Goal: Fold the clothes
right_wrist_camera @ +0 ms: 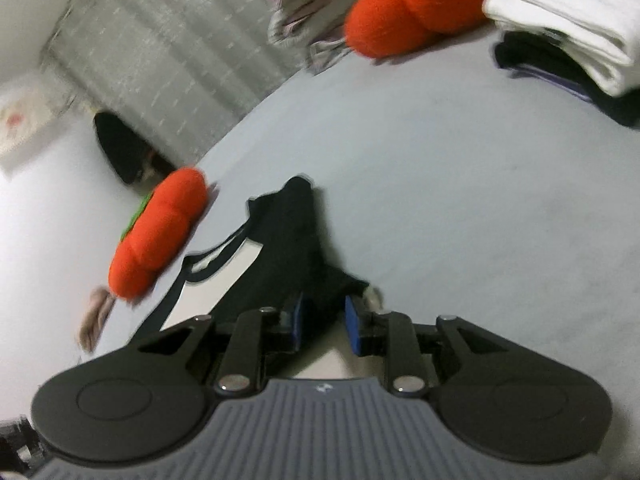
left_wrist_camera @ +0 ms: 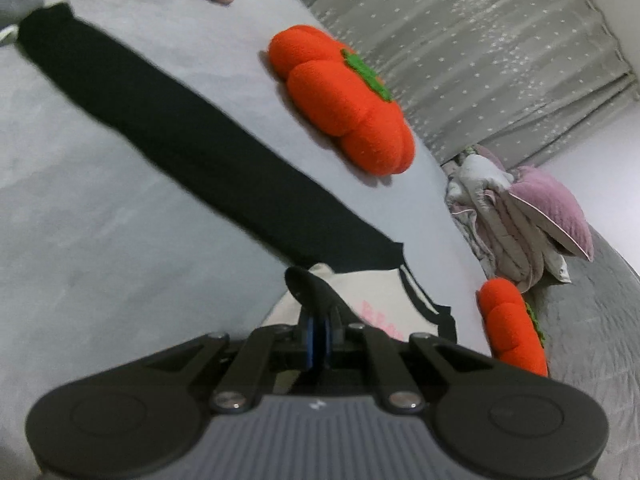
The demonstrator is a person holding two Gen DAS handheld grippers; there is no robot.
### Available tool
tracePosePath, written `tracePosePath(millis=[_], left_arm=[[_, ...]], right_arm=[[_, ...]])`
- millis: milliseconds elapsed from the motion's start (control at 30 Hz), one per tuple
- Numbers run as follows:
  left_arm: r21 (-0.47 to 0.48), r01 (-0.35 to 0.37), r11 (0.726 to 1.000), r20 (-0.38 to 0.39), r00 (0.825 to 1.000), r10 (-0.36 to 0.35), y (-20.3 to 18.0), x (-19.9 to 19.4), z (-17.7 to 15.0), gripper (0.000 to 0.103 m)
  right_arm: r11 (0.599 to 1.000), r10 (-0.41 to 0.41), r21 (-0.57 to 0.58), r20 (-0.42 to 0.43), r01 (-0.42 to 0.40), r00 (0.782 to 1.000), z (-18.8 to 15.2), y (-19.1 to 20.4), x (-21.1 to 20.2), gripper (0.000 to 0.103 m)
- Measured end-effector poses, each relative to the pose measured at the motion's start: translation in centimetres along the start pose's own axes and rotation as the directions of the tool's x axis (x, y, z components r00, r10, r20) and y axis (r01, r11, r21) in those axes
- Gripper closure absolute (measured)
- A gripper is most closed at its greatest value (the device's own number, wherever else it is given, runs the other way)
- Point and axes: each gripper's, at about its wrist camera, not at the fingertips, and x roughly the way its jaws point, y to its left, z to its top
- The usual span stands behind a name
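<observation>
Left gripper (left_wrist_camera: 319, 336), jaws closed on black fabric of the garment (left_wrist_camera: 192, 140). Right gripper (right_wrist_camera: 322, 320), jaws narrowly parted around the same garment's black fabric on the bed (right_wrist_camera: 460, 200).

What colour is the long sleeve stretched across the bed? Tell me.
Black; the sleeve shows best in the left wrist view.

Colours on the pale grey bed (left_wrist_camera: 100, 208)

Black-and-cream garment (left_wrist_camera: 192, 132) with pink print; orange cushions (left_wrist_camera: 340, 100), green tops; grey curtain (left_wrist_camera: 480, 60) flecked white; blue gripper pads (right_wrist_camera: 352, 320).
</observation>
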Motion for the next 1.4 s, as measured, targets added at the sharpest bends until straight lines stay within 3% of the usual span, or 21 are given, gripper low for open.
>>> tracePosePath(millis=[267, 367, 533, 567, 600, 767, 900, 1033, 1133, 1333, 1400], left_arm=[[-0.043, -0.01, 0.999, -0.076, 0.997, 0.007, 1.1, -0.2, -1.0, 0.098], [-0.067, -0.001, 0.998, -0.088, 0.996, -0.005, 1.2, -0.8, -1.2, 0.098], [-0.087, 0.016, 0.996, -0.092, 0.995, -0.024, 0.9, -1.4, -1.4, 0.098], [-0.095, 0.021, 0.995, -0.092, 0.995, -0.03, 0.9, -1.5, -1.4, 0.098], [-0.105, 0.024, 0.994, -0.092, 0.995, -0.033, 0.9, -1.7, -1.3, 0.098], [-0.142, 0.039, 0.989, -0.075, 0.996, -0.051, 0.9, -3.0, -1.5, 0.098], [-0.155, -0.009, 0.988, -0.112, 0.994, -0.008, 2.2, -2.0, -2.4, 0.097], [-0.146, -0.067, 0.987, -0.152, 0.987, 0.044, 3.5, -1.0, -3.6, 0.097], [-0.117, -0.07, 0.991, -0.148, 0.988, 0.052, 3.4, -1.3, -4.1, 0.097], [-0.08, -0.084, 0.993, -0.144, 0.987, 0.072, 3.7, -1.6, -4.4, 0.097], [-0.075, -0.093, 0.993, -0.133, 0.988, 0.083, 3.9, -1.9, -4.1, 0.097]], right_arm=[[0.99, -0.102, -0.091, 0.084, 0.109, 0.991, 1.5, 0.5, -1.1, 0.074], [0.983, -0.073, -0.165, 0.079, 0.085, 0.994, 1.6, 1.2, -0.4, 0.074], [0.912, -0.13, -0.391, 0.003, 0.121, 0.992, 0.5, 2.6, 1.8, 0.074], [0.903, -0.15, -0.408, -0.005, 0.135, 0.989, 0.2, 2.5, 2.2, 0.082], [0.901, -0.15, -0.411, -0.002, 0.136, 0.989, 0.2, 2.4, 2.3, 0.091], [0.942, -0.104, -0.318, 0.023, 0.106, 0.994, 1.1, 1.8, 1.5, 0.092], [0.952, -0.141, -0.276, -0.012, 0.132, 0.99, 1.3, 0.8, 2.1, 0.093], [0.925, -0.161, -0.35, -0.018, 0.145, 0.987, 1.0, 1.9, 2.2, 0.091], [0.918, -0.175, -0.366, -0.027, 0.153, 0.984, 1.3, 1.8, 2.3, 0.088], [0.904, -0.137, -0.409, 0.007, 0.128, 0.99, 3.3, 3.1, 3.0, 0.078], [0.921, -0.11, -0.377, -0.007, 0.099, 0.994, 4.3, 3.5, 4.2, 0.078]])
